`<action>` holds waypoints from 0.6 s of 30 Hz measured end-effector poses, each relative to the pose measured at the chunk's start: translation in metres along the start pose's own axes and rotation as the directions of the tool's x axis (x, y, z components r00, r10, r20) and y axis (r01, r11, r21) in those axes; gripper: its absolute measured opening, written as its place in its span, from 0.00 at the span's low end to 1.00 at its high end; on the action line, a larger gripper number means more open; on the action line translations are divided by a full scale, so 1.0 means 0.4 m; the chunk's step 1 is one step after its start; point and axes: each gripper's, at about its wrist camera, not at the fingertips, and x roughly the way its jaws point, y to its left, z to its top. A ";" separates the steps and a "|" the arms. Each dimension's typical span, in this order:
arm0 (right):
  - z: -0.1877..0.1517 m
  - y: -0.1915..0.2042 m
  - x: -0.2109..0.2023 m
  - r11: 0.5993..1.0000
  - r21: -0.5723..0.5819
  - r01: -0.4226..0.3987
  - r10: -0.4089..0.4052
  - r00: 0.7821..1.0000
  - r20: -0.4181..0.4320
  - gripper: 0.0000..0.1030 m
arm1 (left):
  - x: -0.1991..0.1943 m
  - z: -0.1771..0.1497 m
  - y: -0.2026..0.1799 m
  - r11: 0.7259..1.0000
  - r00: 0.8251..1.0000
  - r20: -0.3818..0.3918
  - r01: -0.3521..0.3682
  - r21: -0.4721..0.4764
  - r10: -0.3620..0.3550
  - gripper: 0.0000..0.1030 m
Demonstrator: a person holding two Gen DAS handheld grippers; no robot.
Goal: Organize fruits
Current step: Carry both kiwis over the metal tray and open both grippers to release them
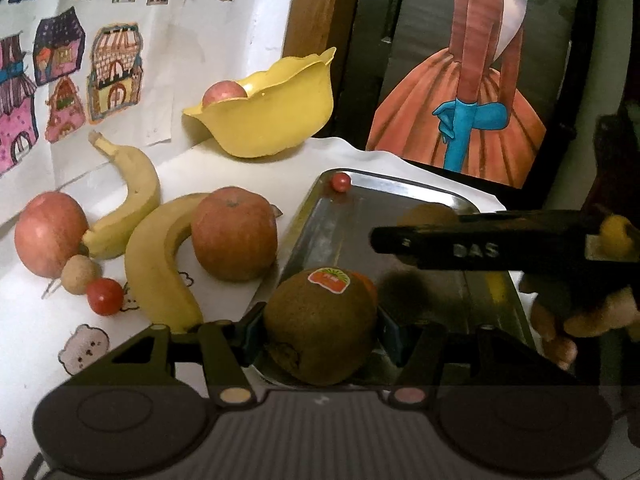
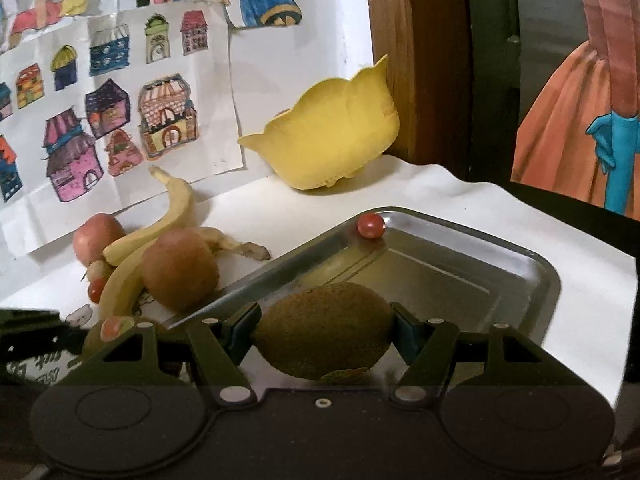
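Note:
My left gripper [image 1: 320, 330] is shut on a brown kiwi [image 1: 320, 324] with an orange sticker, held over the near edge of the metal tray [image 1: 400, 192]. My right gripper [image 2: 324, 330] is shut on a second kiwi [image 2: 324, 328], also above the tray [image 2: 520, 276]. A cherry tomato [image 2: 371, 225] lies in the tray's far corner. On the white cloth to the left lie two bananas [image 1: 156, 256], two apples [image 1: 234, 238], a small round brown fruit [image 1: 80, 274] and another cherry tomato [image 1: 105, 296]. The right gripper's body [image 1: 480, 244] crosses the left wrist view.
A yellow petal-shaped bowl [image 1: 272, 112] holding an apple [image 1: 224, 92] stands at the back by the wall. Children's drawings [image 2: 100, 120] cover the wall on the left. A painted picture of an orange dress [image 1: 472, 92] leans behind the tray. The cloth's edge runs right of the tray.

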 end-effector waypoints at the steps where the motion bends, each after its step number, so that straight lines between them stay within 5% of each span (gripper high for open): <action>1: 0.002 0.000 0.009 1.000 0.002 0.000 0.000 1.000 -0.006 0.68 | 0.002 0.000 0.000 1.000 1.000 0.002 0.002 -0.007 -0.002 0.61; 18: 0.005 0.016 0.030 1.000 -0.022 0.008 -0.008 1.000 -0.017 0.71 | 0.007 -0.005 -0.001 1.000 1.000 0.010 0.014 -0.007 -0.014 0.67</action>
